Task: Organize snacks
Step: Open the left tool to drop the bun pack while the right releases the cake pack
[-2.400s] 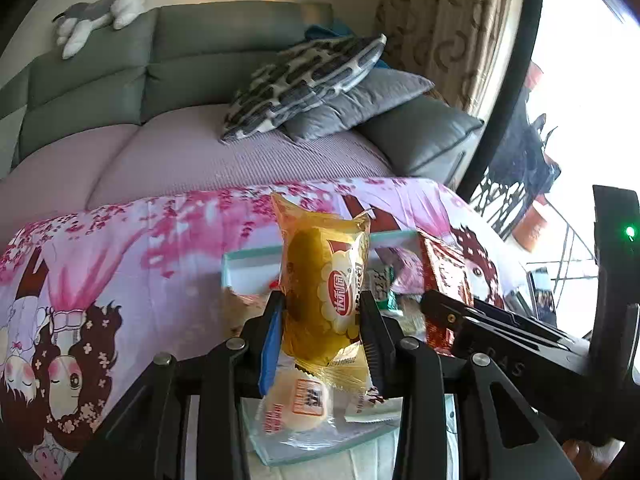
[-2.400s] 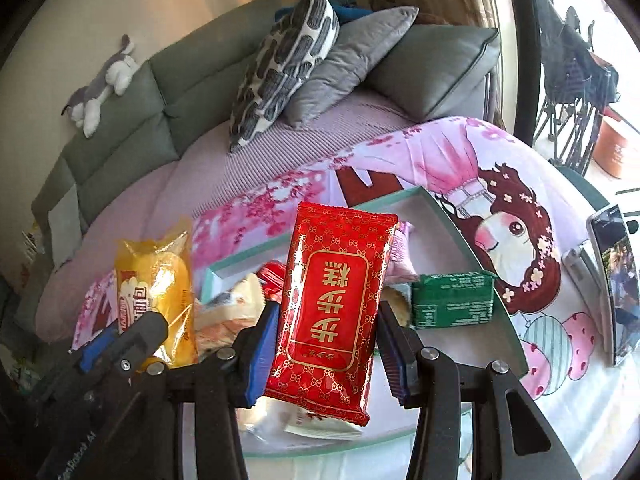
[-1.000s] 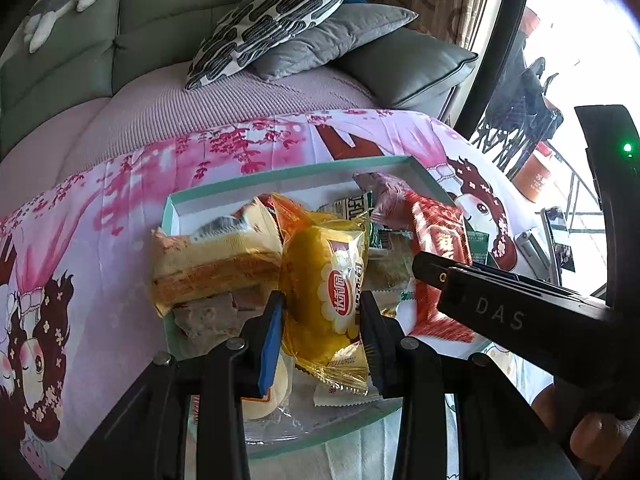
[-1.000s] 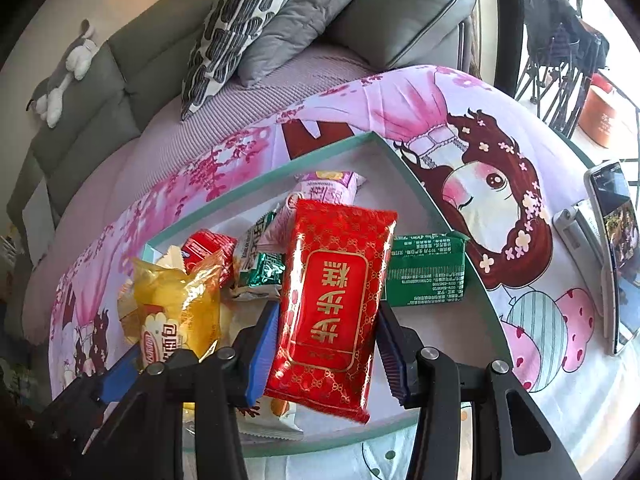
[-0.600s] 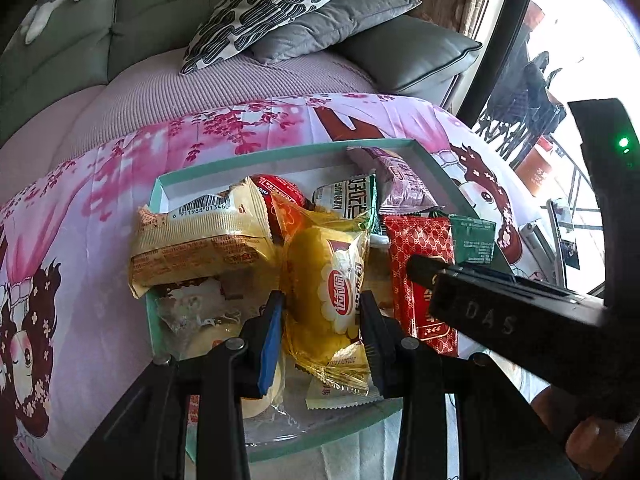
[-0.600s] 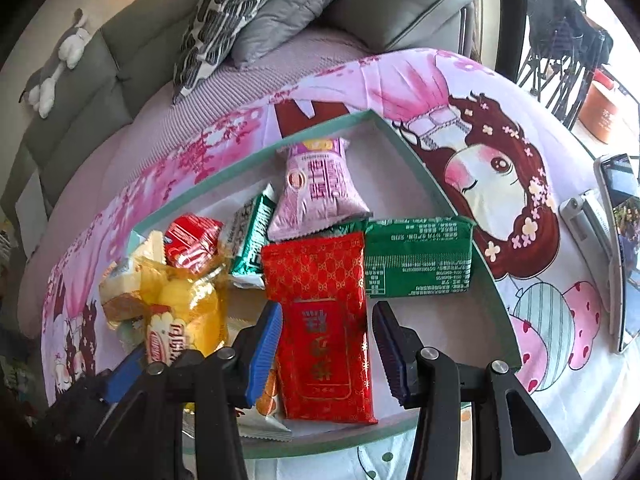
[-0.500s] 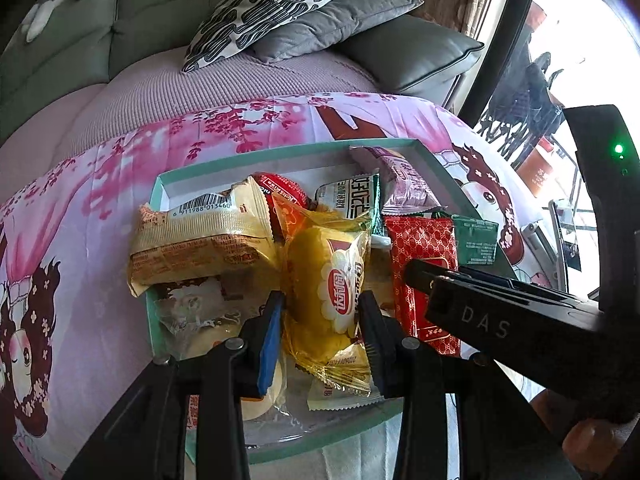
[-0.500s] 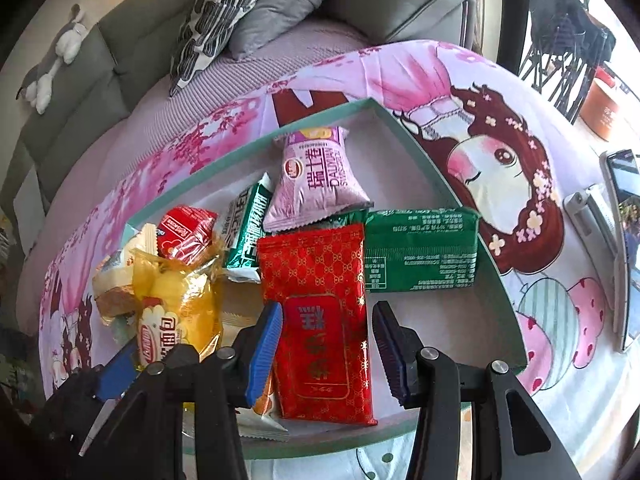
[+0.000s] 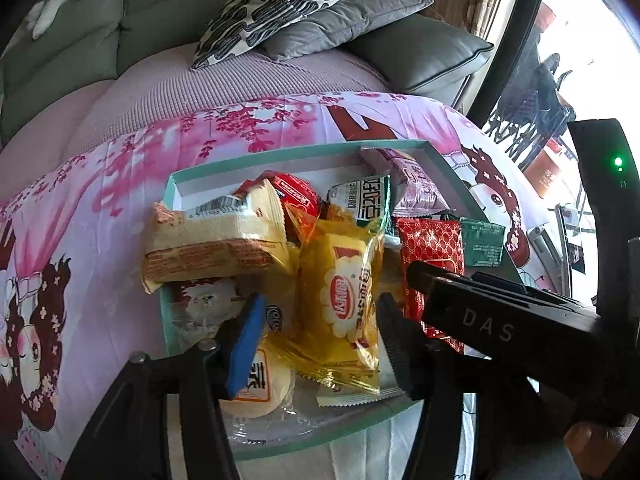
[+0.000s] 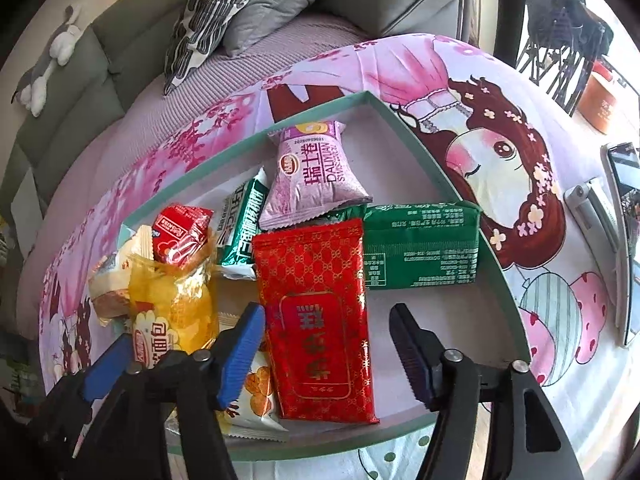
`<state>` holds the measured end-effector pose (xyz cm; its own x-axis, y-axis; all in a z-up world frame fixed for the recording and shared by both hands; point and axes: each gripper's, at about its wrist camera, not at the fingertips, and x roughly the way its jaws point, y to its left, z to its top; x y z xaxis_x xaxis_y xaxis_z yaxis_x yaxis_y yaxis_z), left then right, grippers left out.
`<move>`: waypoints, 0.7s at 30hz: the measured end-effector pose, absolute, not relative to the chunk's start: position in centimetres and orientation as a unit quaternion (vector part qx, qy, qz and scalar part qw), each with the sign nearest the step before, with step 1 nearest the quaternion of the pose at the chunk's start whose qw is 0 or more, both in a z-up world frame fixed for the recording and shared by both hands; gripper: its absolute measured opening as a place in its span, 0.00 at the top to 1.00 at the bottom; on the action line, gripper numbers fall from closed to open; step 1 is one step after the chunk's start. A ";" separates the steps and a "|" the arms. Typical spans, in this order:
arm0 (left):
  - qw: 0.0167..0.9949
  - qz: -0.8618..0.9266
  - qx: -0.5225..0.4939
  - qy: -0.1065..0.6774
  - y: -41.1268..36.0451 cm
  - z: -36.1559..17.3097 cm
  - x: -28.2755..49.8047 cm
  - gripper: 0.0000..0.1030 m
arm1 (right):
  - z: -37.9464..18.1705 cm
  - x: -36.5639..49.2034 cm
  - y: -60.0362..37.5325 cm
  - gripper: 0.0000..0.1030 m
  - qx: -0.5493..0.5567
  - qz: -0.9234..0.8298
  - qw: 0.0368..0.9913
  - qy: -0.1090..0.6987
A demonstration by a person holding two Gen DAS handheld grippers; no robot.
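Right claw [image 10: 326,350], jaws spread wide, straddling the near end of the red packet [image 10: 316,312], which lies flat in the teal tray [image 10: 404,120], apparently just set down there. Left claw [image 9: 316,340], jaws also parted, flanking the yellow bread packet [image 9: 340,300], which rests free on the heaped snacks. Beyond: green packet [image 10: 420,248] touching the red one, then the purple packet [image 10: 312,172] near the tray's far corner

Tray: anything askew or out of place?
Yes. The cake pack at the tray's left end overhangs the rim onto the cloth, tilted. The yellow bun pack sits on top of other packs, between the open left tool. The red pack lies flat.
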<state>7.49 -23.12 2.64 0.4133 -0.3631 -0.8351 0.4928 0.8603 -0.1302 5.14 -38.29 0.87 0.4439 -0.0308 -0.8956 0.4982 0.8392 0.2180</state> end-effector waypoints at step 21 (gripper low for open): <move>0.892 -0.168 0.037 0.419 -17.5 6.8 7.3 0.00 | 3.6 4.1 -38.1 0.02 0.224 -0.166 0.841 0.465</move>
<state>7.31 -17.49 6.84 0.5923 -0.2695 -0.7593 0.3311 0.9406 -0.0756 4.08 -38.10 3.57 0.5135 -0.0701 -0.8552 0.4866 0.8447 0.2230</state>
